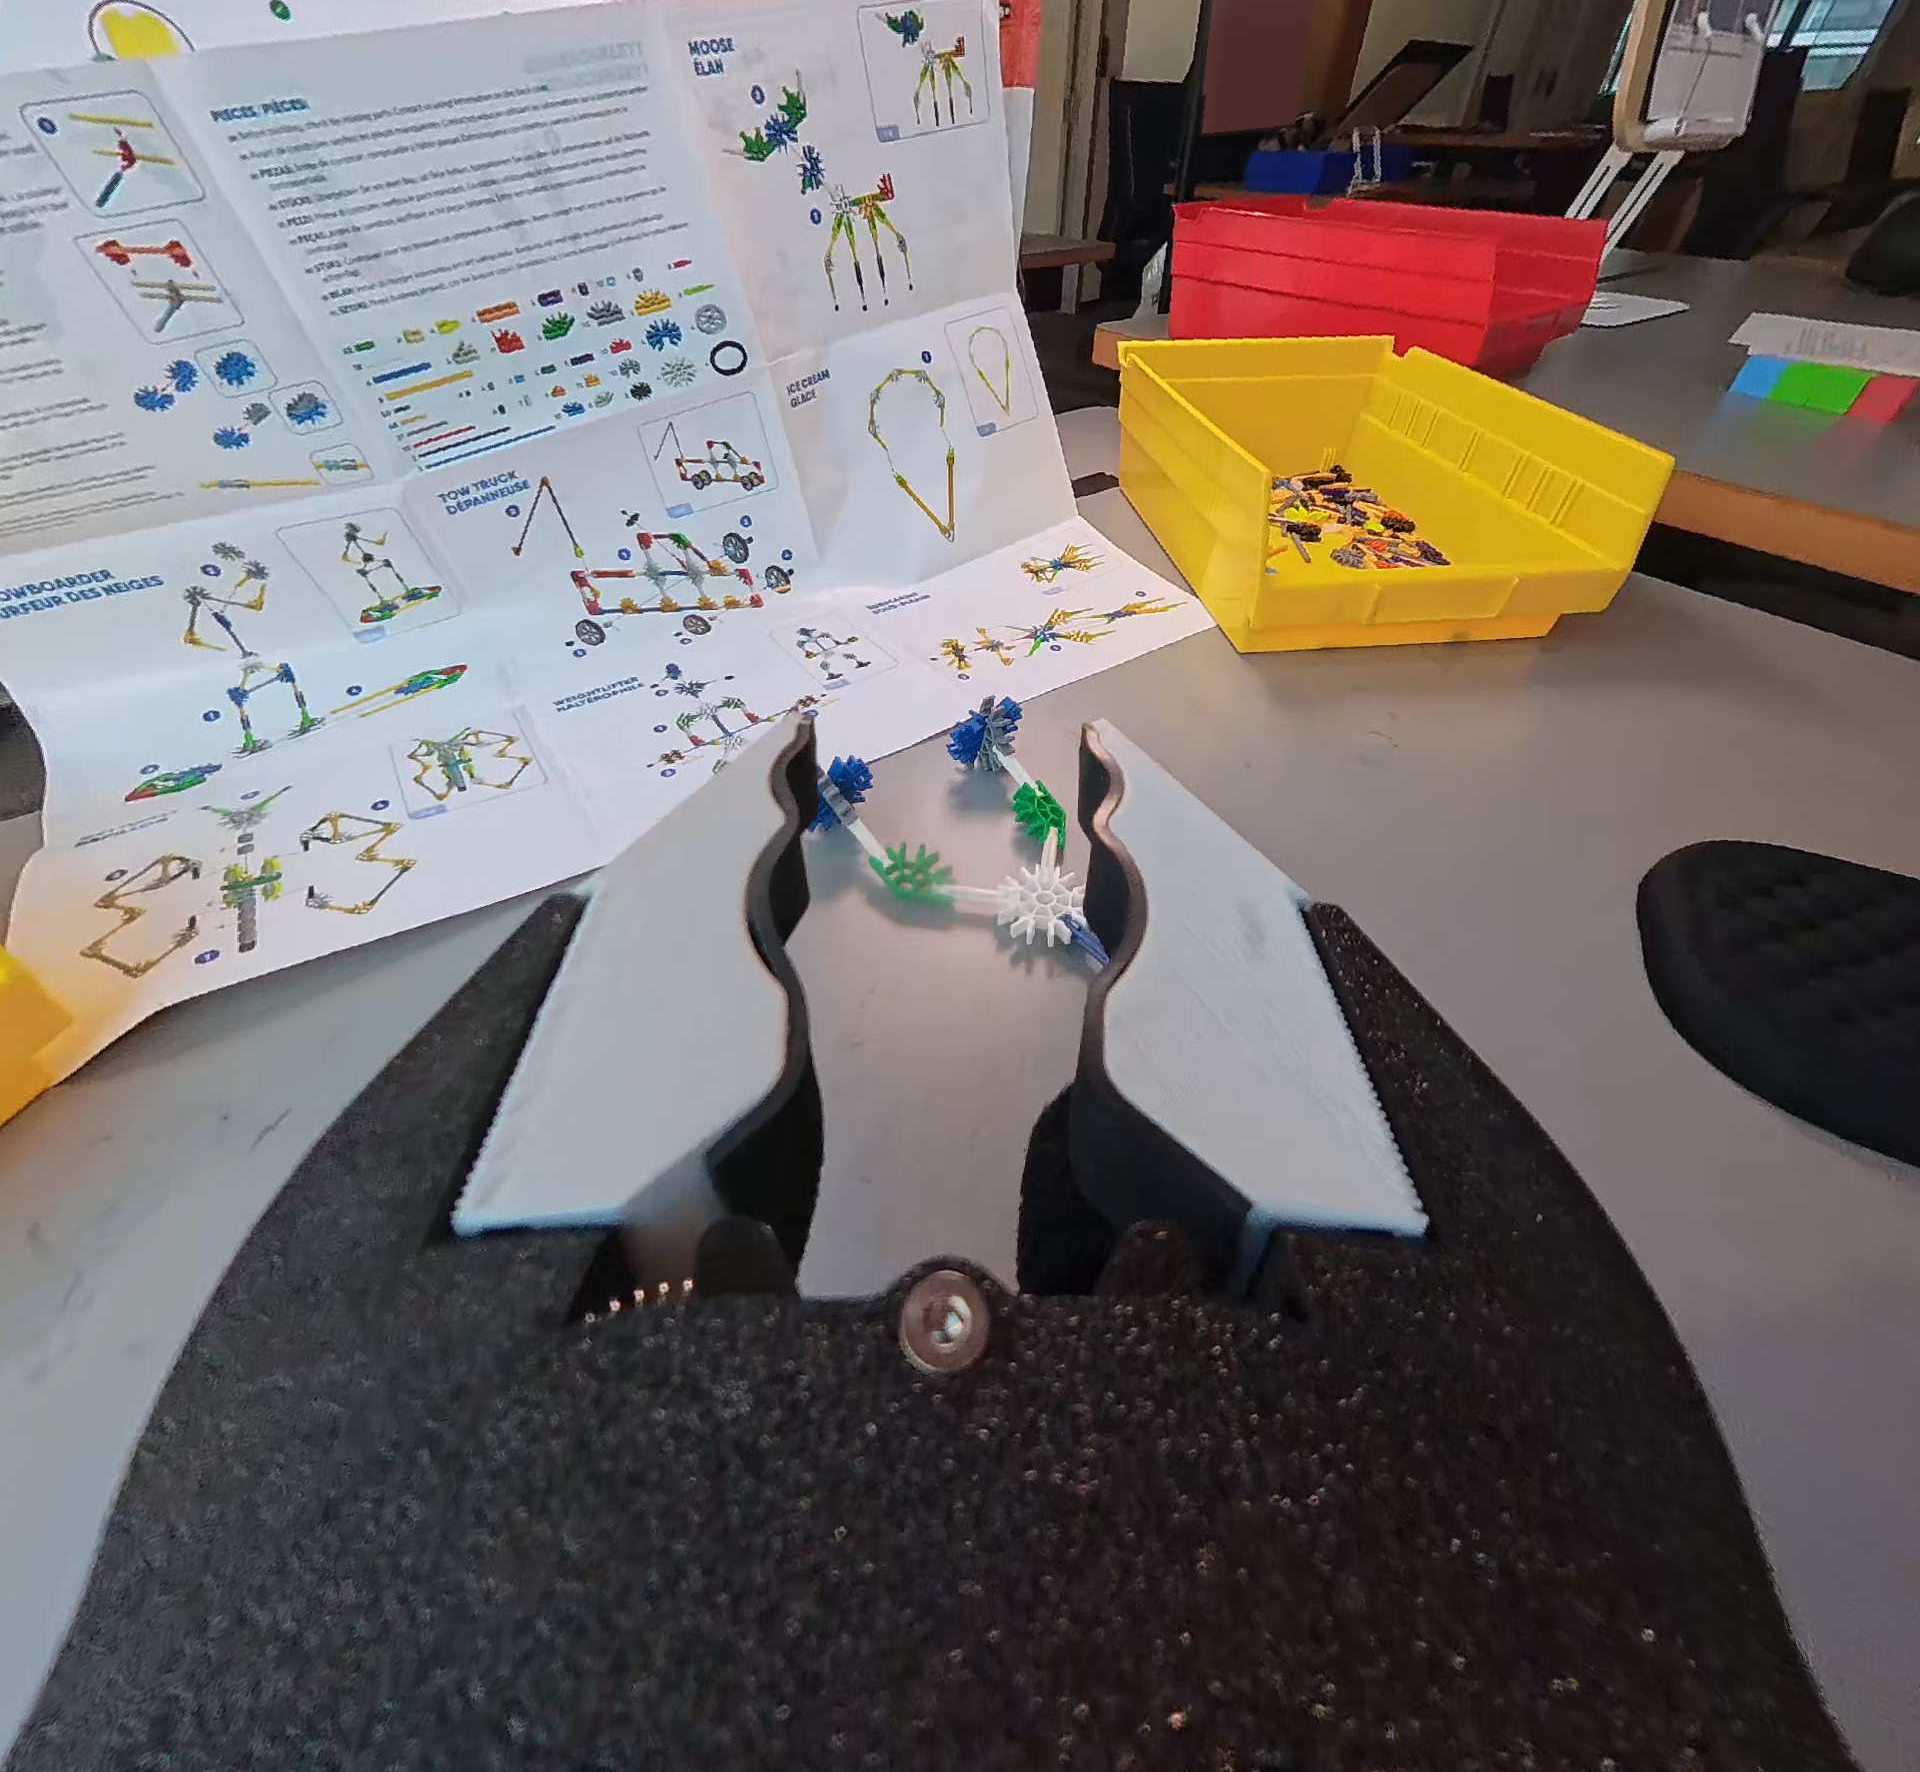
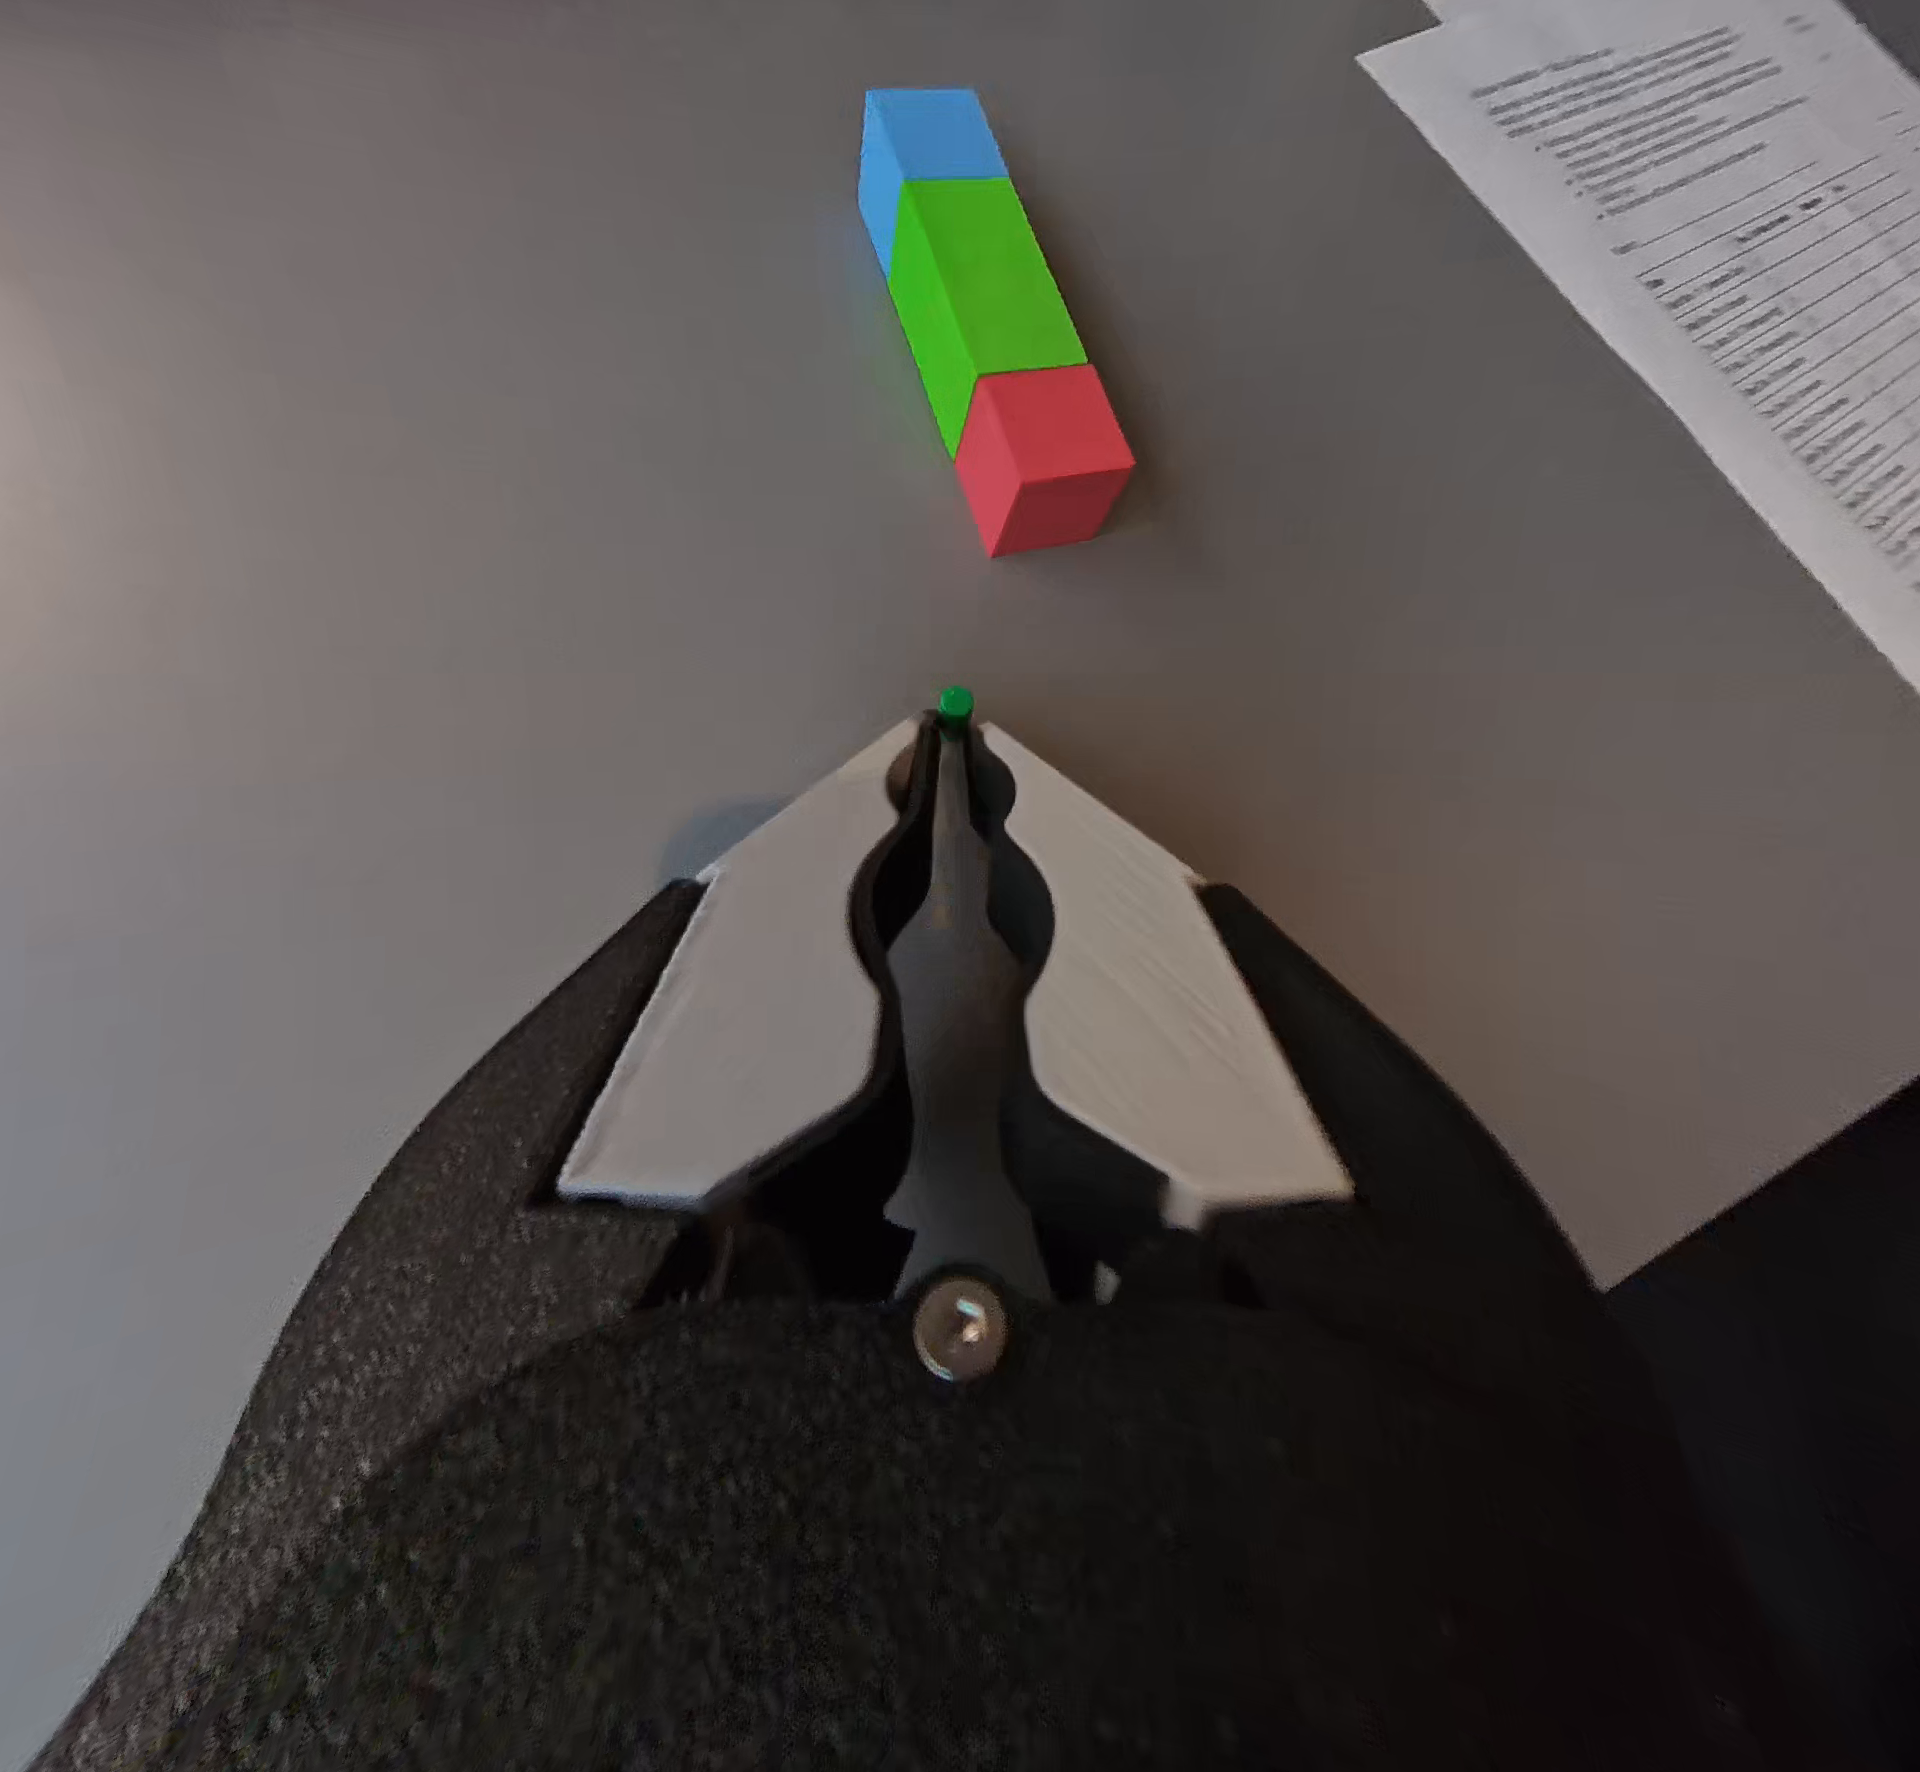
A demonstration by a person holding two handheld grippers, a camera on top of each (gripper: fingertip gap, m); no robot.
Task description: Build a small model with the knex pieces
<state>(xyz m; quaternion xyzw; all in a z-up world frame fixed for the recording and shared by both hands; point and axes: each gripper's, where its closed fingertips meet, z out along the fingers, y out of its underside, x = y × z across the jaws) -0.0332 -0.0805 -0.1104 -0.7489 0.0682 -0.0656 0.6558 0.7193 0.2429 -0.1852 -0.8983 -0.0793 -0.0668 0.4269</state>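
My left gripper [image 1: 945,735] is open above the grey table. Between and just beyond its fingers lies a small model of rods and connectors [image 1: 940,839]: a white snowflake connector [image 1: 1039,903], two green connectors and two blue-and-grey ends joined by white rods in a V. Its right finger is close beside the white connector. My right gripper [image 2: 951,720] is shut on a small green rod [image 2: 953,704], whose tip pokes out between the fingertips. It hangs over the bare grey table, short of a row of blue, green and red blocks [image 2: 987,309].
An unfolded instruction sheet [image 1: 468,434] leans up behind the model. A yellow bin [image 1: 1371,496] with several small parts stands at the right, red bins [image 1: 1382,278] behind it. A black pad [image 1: 1808,984] lies at the right. Printed papers [image 2: 1704,288] lie right of the blocks. The gap from one gripper's tips to the other's is roughly 80 cm. The white snowflake connector [image 1: 1039,903] is about 15 cm from my left fingertips.
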